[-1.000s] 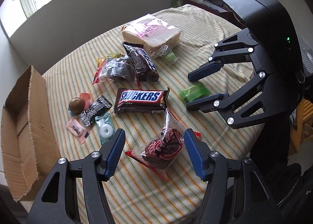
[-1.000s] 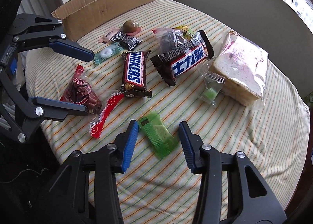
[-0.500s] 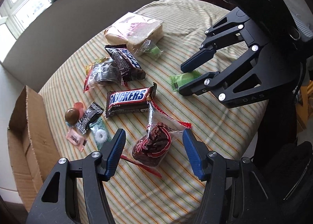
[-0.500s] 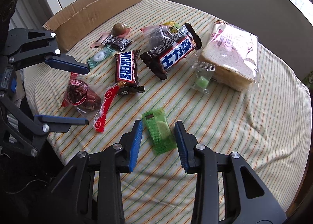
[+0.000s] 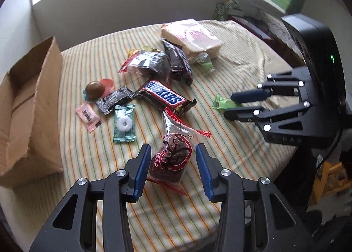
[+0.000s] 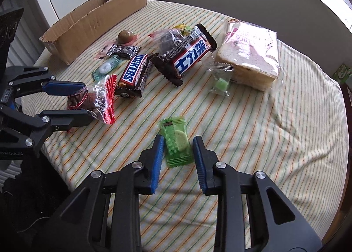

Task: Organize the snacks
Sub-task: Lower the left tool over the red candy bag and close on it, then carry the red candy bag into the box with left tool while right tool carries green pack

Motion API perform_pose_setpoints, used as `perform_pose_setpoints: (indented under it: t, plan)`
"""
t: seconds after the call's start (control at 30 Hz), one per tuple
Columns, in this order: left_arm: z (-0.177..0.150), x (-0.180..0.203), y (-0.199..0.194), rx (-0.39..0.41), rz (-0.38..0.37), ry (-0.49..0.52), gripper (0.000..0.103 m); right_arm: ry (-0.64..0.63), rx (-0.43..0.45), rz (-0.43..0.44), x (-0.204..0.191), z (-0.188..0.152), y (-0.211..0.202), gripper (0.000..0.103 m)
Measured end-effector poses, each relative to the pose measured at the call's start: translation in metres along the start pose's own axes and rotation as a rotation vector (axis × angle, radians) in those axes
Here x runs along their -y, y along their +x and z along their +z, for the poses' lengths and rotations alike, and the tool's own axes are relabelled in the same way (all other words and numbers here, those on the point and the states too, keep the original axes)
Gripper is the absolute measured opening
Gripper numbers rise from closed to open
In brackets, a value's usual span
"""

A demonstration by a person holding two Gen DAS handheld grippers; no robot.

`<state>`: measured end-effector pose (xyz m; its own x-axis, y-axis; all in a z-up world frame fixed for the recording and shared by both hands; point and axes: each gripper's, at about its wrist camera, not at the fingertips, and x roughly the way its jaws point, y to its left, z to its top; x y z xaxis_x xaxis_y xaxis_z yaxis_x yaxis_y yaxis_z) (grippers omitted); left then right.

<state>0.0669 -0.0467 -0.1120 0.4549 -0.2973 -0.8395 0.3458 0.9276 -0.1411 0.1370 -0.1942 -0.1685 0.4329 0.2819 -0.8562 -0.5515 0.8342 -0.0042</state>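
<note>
— Both tools have drawn their jaws inward since the earlier frames, haven't they?

— Yes. Starting big: the striped desk (image 6: pixel 253 133) carries an open cardboard box (image 6: pixel 92 21) at its edge, then a bagged bread loaf (image 6: pixel 250 54).

— And the tools?

— The left tool (image 5: pixel 173 164) straddles a clear red-trimmed snack bag (image 5: pixel 173 155); its jaws have just been closing, one pad looks against the bag, the other shows a gap. The right tool (image 6: pixel 178 155) brackets a green wafer packet (image 6: pixel 177 142) lying flat near the desk's front, its jaws closing too, narrow gaps remaining.

— Smaller things?

— A Snickers bar (image 5: pixel 164 98) mid-desk, just beyond the red-trimmed bag, and a mint packet (image 5: pixel 124 123) beside it.
</note>
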Motion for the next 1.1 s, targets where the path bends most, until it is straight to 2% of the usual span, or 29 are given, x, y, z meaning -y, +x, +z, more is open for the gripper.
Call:
perform_pose_setpoints:
  t: [0.1,0.17,0.33,0.87,1.1]
  plan:
    - [-0.006,-0.008,0.0,0.051,-0.015,-0.124,0.04,0.032,0.025,-0.027,-0.004,-0.005,-0.003,0.026]
    - [-0.009,-0.009,-0.001,0.072,-0.018,-0.167,0.04,0.065,0.04,-0.028,-0.004,-0.009,-0.005,0.025]
    - [-0.014,-0.003,0.006,0.056,0.056,-0.137,0.036,0.152,0.072,-0.02,0.002,-0.015,-0.011,0.025]
    - [-0.016,-0.019,-0.005,0.106,0.007,-0.236,0.032,0.241,0.137,-0.017,0.008,-0.015,-0.036,0.025]
    - [-0.01,-0.03,-0.042,0.207,0.026,-0.261,0.032,0.212,0.232,0.015,-0.01,0.012,-0.068,0.025]
